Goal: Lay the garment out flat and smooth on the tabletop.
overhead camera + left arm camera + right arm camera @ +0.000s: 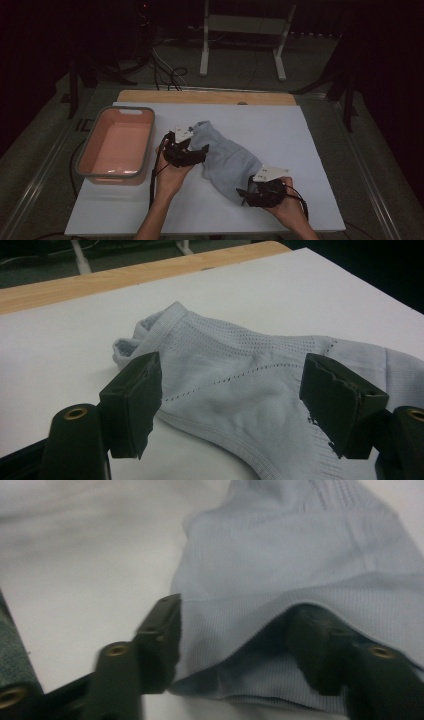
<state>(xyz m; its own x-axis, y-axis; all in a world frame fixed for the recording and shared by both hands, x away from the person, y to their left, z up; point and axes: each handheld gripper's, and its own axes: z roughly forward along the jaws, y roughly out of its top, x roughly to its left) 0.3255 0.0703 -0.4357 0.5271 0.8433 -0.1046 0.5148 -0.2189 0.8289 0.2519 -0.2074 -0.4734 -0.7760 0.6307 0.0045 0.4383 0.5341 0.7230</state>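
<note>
A white table (300,130) carries a pink tub (120,144) at its left and a pale blue knitted garment (227,160) lying flat at centre. The left gripper (232,405) stands over the garment's upper end, jaws apart, cloth between them unpinched. The right gripper (235,645) straddles its lower hem, jaws apart too.

A pale blue garment (227,157) with dotted perforation lines, white mat (300,130), salmon-pink tub (145,145), black fingers (132,402).
</note>
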